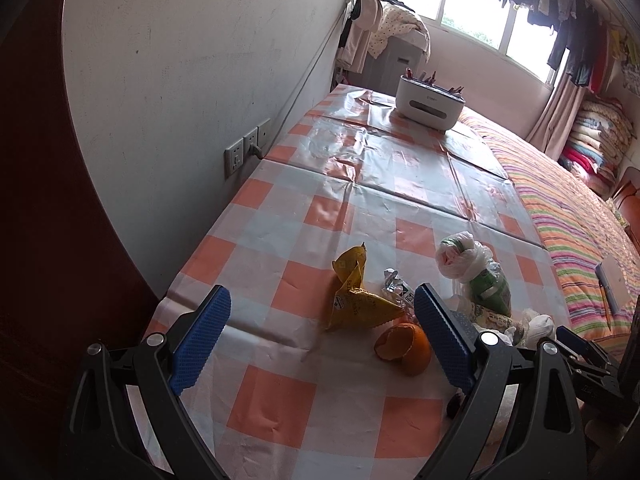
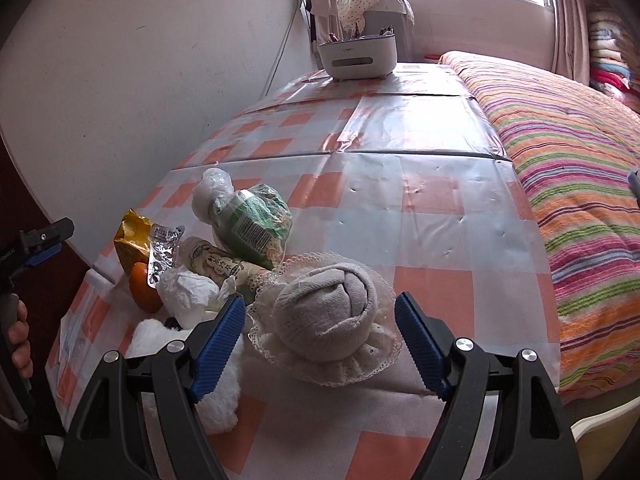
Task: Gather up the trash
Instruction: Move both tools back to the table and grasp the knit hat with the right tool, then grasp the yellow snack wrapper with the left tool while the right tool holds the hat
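Right claw point(image 2: 320, 342) wide, empty; sock ball point(image 2: 326, 312) dead ahead between pads, untouched. Left claw point(image 1: 322, 338) wide, further off.

We see daylight through wide window point(image 1: 472, 8); grey wall point(image 1: 180, 80) with sockets point(image 1: 248, 146) beside long table, checked orange-white cloth point(image 1: 360, 168). Striped bed cover point(image 2: 560, 152) alongside table. Clothes on line point(image 1: 560, 4), folded blankets point(image 1: 596, 132) stacked in corner.
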A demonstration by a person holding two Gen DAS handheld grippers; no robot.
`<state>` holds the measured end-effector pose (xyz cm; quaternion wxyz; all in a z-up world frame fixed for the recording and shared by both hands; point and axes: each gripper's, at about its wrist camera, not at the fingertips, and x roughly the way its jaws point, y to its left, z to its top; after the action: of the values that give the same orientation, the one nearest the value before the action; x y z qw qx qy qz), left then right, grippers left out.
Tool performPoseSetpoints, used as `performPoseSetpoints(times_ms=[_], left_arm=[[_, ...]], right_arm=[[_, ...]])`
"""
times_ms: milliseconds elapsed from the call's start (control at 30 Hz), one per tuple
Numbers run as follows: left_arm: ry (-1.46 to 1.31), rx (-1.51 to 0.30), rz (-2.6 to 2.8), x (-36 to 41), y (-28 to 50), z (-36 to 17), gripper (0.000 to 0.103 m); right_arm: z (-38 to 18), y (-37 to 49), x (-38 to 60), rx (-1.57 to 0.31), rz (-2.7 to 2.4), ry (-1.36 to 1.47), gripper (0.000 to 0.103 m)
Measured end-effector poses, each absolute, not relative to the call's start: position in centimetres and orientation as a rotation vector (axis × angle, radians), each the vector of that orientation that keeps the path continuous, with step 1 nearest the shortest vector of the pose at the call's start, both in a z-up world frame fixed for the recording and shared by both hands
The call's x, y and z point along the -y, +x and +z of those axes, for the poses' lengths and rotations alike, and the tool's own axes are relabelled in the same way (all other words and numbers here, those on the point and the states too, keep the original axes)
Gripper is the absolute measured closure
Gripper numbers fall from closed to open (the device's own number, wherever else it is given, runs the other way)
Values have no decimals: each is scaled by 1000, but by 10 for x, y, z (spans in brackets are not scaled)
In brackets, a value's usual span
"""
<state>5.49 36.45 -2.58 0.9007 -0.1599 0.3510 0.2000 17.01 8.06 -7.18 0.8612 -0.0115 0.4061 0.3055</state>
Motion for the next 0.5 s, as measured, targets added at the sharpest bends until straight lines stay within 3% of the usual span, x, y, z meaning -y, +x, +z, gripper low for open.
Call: performPoseSetpoints(times_ms=[67,167,500], left_arm=[[-345,-737,409,-368,57,-29,12],[-356,-749,406,-372,60,-34,12],[-375,-788,406,-376,79,-52,12]], right_arm=[[-77,174,-83,-867,641,-30,30],[-84,177,-86,-892,640,-43,49],[-70,165,-74,-829,643,22,52]])
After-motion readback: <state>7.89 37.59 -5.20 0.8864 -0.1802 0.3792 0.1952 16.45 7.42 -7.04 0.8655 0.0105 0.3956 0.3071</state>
